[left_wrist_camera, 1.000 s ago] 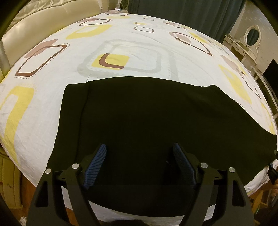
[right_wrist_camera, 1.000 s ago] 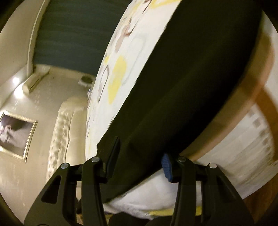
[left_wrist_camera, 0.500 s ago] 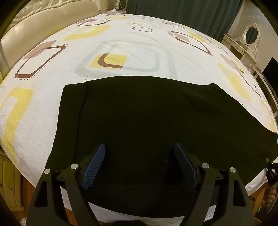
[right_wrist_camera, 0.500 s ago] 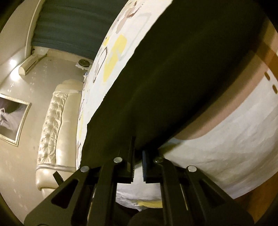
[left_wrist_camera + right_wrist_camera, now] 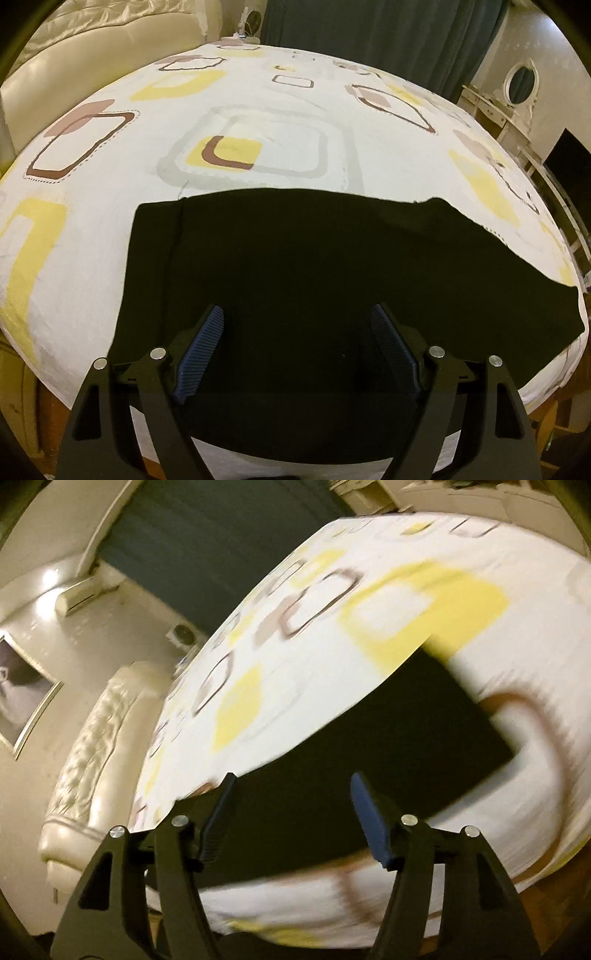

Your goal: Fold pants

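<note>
Black pants (image 5: 295, 266) lie flat along the near edge of a bed with a white sheet (image 5: 258, 122) printed with yellow and brown squares. My left gripper (image 5: 297, 325) hovers over the pants near the bed's front edge, open, with nothing between its blue pads. The right wrist view is blurred by motion. There the pants (image 5: 369, 746) stretch away as a dark strip on the sheet (image 5: 295, 646). My right gripper (image 5: 291, 794) is above that strip, its jaws opening, with no cloth pinched between the pads.
A cream padded headboard (image 5: 92, 44) stands at the far left and dark curtains (image 5: 369, 33) hang behind the bed. A white dressing table with an oval mirror (image 5: 521, 79) is at the right. A framed picture (image 5: 22, 686) hangs on the wall.
My right gripper shut on the pants' edge at the side of the bed, then let go, opened and swung up over the bed. The pants' right end has shifted slightly. The left gripper stayed put.
</note>
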{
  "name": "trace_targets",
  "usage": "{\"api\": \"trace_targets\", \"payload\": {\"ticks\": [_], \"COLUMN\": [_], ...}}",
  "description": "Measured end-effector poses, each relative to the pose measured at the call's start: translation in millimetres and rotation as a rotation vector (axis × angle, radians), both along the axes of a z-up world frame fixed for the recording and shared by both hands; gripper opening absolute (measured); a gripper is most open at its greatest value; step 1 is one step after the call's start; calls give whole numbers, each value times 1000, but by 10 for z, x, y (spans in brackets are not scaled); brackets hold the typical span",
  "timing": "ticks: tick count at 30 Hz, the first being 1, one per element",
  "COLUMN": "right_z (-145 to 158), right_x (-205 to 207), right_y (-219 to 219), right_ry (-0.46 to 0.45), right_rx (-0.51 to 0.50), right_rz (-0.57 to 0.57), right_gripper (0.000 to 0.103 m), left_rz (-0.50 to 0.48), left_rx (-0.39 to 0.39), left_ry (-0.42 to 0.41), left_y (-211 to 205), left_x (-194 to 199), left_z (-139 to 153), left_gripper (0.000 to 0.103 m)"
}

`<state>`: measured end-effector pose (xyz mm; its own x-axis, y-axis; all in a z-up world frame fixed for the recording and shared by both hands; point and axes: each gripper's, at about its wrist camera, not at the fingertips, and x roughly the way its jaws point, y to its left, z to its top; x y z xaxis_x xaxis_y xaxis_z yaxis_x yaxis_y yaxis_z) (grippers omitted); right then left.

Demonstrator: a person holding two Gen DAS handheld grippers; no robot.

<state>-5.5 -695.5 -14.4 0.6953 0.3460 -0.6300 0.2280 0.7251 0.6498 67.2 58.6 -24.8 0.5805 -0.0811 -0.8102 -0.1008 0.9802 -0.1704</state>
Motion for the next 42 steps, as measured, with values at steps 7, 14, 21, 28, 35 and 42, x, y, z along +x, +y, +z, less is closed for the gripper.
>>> {"api": "trace_targets", "payload": {"ticks": [7,14,21,28,35,42], "right_z": [-584,-790,-729,-473,147,740], "right_x": [288,572,775,769,645,560], "right_y": [-619,-418,-54,152,302,950], "right_ry": [182,220,290,263,122,-19], "right_rx": [39,-30,-74,-122,-78,-71], "right_rz": [-32,61,221,208,136,208], "right_gripper": [63,86,34,20,19,19], "left_rz": [3,36,23,36,30,12], "left_rx": [18,23,41,36,34,57], "left_ry": [-28,-1,17,22,22,17], "left_y": [84,177,147,182,146,47], "left_x": [-17,-17,-10,-30,-81,-133], "left_z": [13,-57,-115,-64,36,86], "left_gripper": [81,81,81,81,81,81]}}
